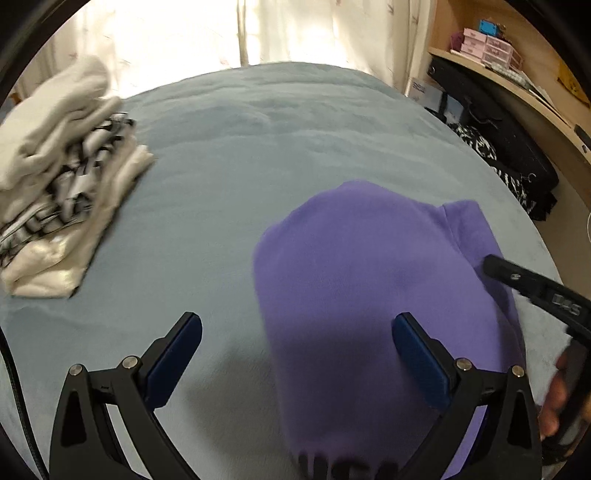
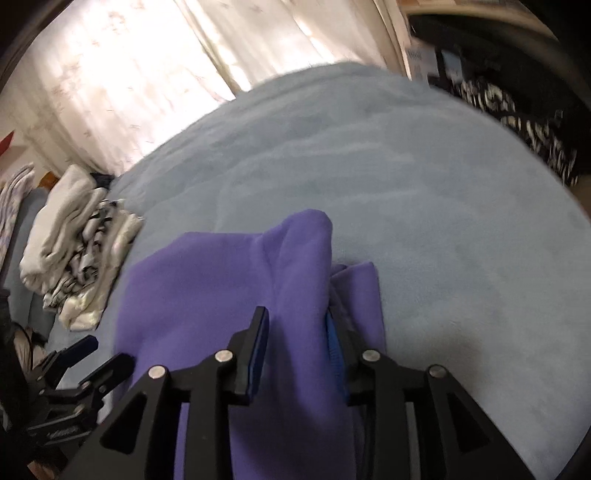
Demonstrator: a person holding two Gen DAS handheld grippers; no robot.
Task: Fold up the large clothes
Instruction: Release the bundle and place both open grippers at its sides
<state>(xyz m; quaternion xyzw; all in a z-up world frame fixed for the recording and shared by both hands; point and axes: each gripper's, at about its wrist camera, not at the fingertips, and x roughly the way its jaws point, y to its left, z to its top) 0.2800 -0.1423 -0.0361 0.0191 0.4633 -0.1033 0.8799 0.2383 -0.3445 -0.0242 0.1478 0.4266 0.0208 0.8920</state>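
Note:
A purple garment (image 1: pixel 369 295) lies bunched on the pale blue bed (image 1: pixel 229 177). It also shows in the right wrist view (image 2: pixel 207 288). My left gripper (image 1: pixel 295 347) is open and empty, its fingers spread over the garment's left edge. My right gripper (image 2: pixel 299 332) is shut on a thick fold of the purple garment, which bulges up between its fingers. The right gripper also shows at the right edge of the left wrist view (image 1: pixel 532 288). The left gripper shows open at the lower left of the right wrist view (image 2: pixel 99 354).
A stack of folded white and black-patterned clothes (image 1: pixel 62 177) sits at the bed's left side, also seen in the right wrist view (image 2: pixel 77 251). Curtains (image 1: pixel 240 29) hang behind the bed. A wooden shelf with boxes (image 1: pixel 491 48) and dark bags (image 1: pixel 509 147) stand at right.

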